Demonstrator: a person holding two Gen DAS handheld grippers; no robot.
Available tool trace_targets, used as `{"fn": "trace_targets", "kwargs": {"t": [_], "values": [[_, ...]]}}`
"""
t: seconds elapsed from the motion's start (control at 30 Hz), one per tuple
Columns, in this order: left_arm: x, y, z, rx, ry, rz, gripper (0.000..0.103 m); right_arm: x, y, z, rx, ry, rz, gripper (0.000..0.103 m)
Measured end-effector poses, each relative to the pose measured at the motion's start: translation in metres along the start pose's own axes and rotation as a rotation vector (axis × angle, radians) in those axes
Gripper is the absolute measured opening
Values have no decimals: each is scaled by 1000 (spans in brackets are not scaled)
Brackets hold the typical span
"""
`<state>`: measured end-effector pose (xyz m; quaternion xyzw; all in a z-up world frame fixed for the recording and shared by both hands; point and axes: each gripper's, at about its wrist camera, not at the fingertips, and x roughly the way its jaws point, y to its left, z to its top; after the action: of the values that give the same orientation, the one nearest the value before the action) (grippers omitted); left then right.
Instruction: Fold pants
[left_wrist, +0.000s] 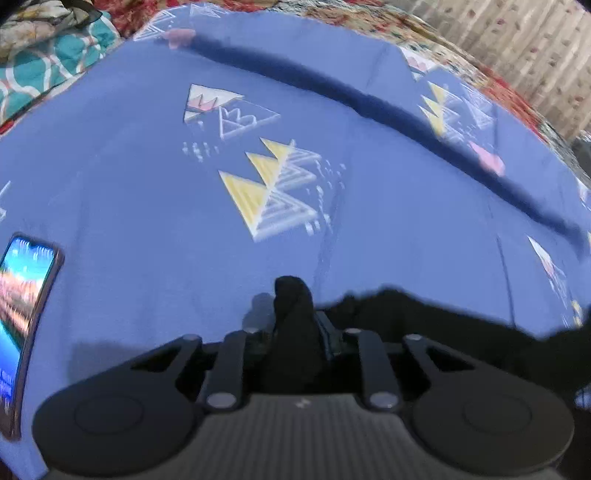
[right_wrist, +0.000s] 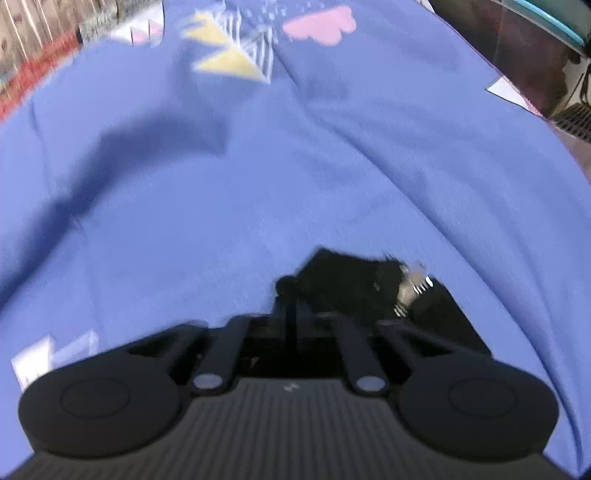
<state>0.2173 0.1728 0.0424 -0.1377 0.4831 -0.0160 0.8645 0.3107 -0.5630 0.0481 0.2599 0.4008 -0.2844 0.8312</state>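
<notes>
The black pants hang from my left gripper, which is shut on a pinched bunch of the cloth above the blue bedsheet. The cloth trails off to the right in the left wrist view. In the right wrist view my right gripper is shut on another part of the black pants, where a metal fastener shows. Both views are blurred. The rest of the pants is hidden below the grippers.
A phone with a lit screen lies on the sheet at the left. The sheet has triangle prints. A teal patterned cloth lies at the far left. A curtain hangs beyond the bed.
</notes>
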Motion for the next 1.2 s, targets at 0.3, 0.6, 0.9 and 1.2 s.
{"fn": "trace_targets", "kwargs": {"t": [0.3, 0.6, 0.9, 1.2], "values": [[-26, 3, 47, -111, -232, -83, 17, -63, -59, 29, 229, -253, 127, 7], [13, -2, 25, -128, -106, -22, 21, -60, -75, 6, 223, -197, 68, 7], [-27, 8, 63, -164, -177, 3, 62, -86, -72, 13, 198, -213, 104, 7], [61, -13, 63, 54, 235, 41, 25, -87, -80, 16, 208, -194, 108, 7]]}}
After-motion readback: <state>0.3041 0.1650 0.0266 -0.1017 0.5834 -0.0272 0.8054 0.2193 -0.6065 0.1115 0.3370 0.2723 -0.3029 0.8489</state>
